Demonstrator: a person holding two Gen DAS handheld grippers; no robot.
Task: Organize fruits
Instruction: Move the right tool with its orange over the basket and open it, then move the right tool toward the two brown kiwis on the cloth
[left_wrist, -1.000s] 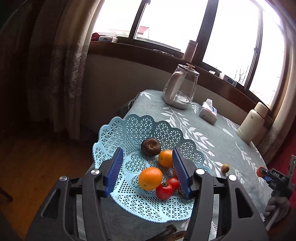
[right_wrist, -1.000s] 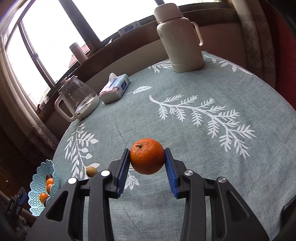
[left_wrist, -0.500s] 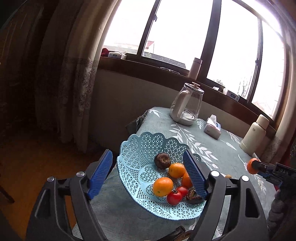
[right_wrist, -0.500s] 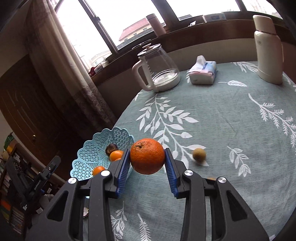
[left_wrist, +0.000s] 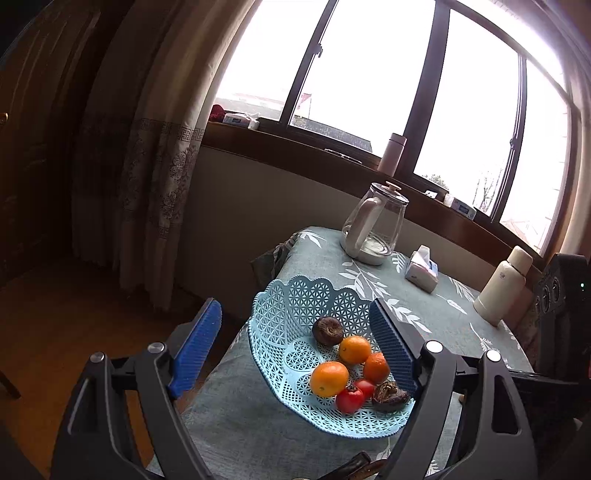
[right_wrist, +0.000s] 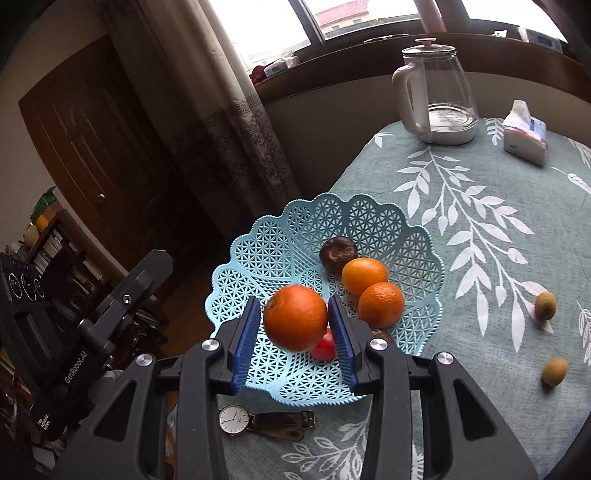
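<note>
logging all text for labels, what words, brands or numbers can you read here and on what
"GenRobot.AI": on the left gripper body, right wrist view.
Small white print lower on the same gripper: too blurred to read.
Watch dial: marks too small to read.
Thermos logo: too small to read.
Tissue pack: print unreadable.

Both tools share one build. The left gripper (left_wrist: 295, 343) has dark grey angular plastic arms with triangular cut-outs, round silver screws at the joints, and blue ribbed pads (left_wrist: 391, 347) lining its fingers. The right gripper (right_wrist: 293, 334) matches it. White "GenRobot.AI" lettering runs along the left gripper's dark body in the right wrist view.
</note>
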